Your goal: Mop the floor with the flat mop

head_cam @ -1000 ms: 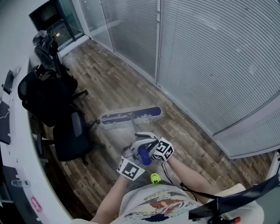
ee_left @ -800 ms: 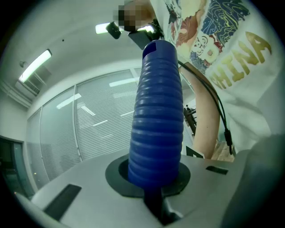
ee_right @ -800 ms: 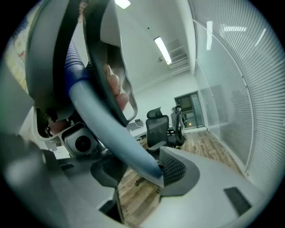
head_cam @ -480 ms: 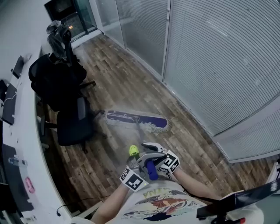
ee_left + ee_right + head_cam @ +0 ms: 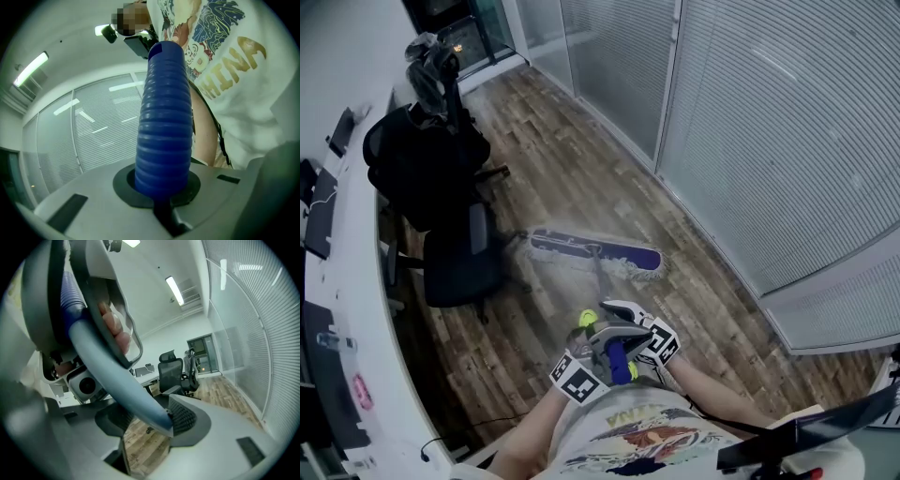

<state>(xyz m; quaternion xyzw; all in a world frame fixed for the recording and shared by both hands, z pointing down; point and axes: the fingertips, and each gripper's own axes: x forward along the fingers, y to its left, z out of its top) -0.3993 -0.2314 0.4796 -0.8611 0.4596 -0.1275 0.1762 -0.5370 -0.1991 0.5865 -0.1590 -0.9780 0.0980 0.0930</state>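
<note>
The flat mop's purple head lies on the wooden floor in front of me, and its pale pole rises to my hands. My left gripper is shut on the blue ribbed grip at the pole's top. In the left gripper view that grip sits in the round notch between the closed jaws of the left gripper. My right gripper sits just below on the pole. There the pole runs between the wide jaws of the right gripper, against one ribbed pad, with floor showing on its other side.
Two black office chairs stand just left of the mop head. Behind them a white desk runs along the left. A glass wall with blinds borders the floor on the right. A yellow-green shoe tip shows beside the pole.
The mop head has swung on the floor: its right end, earlier tilted away, now lies nearer me. Both grippers have shifted with the handle. Neither grip has changed.
</note>
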